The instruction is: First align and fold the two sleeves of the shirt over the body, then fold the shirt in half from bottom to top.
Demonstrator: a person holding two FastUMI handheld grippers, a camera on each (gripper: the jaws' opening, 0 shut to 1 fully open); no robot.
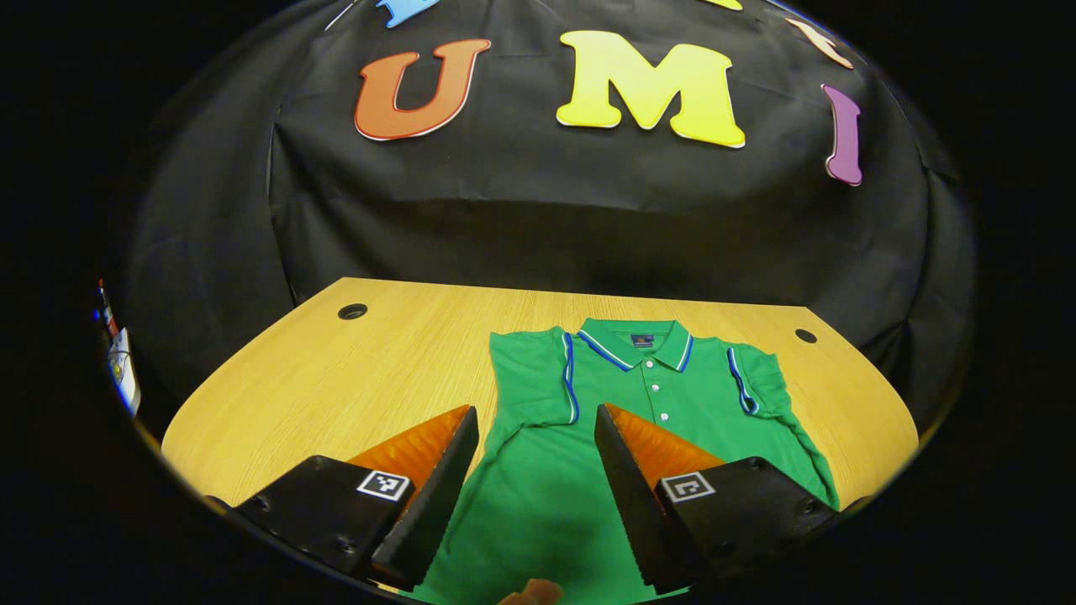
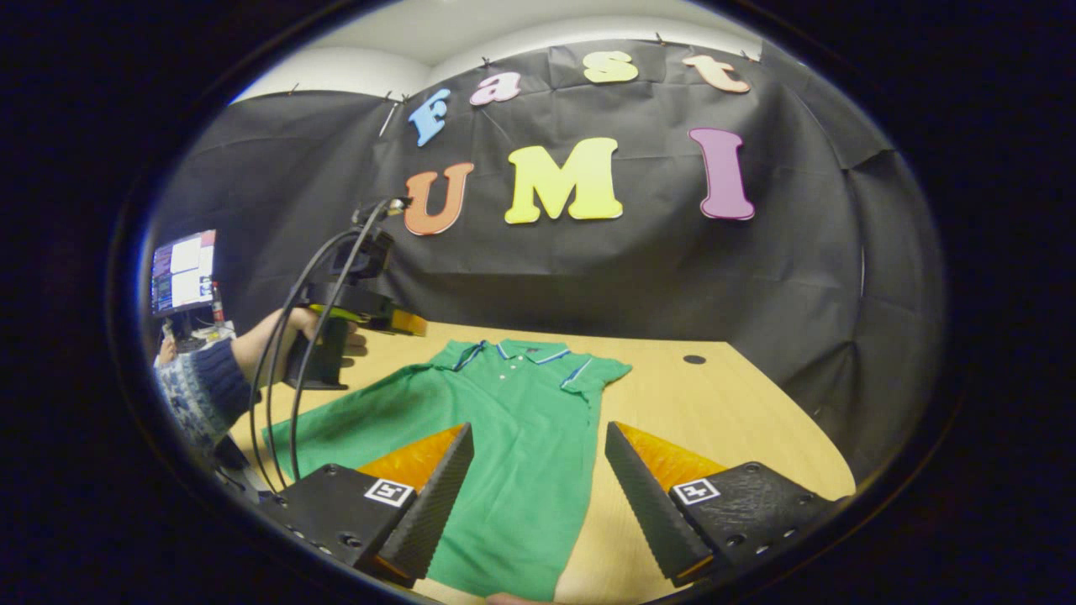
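Left tool [image 1: 536, 420] has its fingers spread wide, gripping nothing; right tool [image 2: 538, 437] is just as wide apart, also holding nothing; a hand [image 2: 282, 336] holds the left tool's handle, raised.

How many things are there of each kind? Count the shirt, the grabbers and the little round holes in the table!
Shirts: 1, the green shirt
Grippers: 2, the left gripper and the right gripper
Round holes in the table: 2, one hole and another hole
Total: 5
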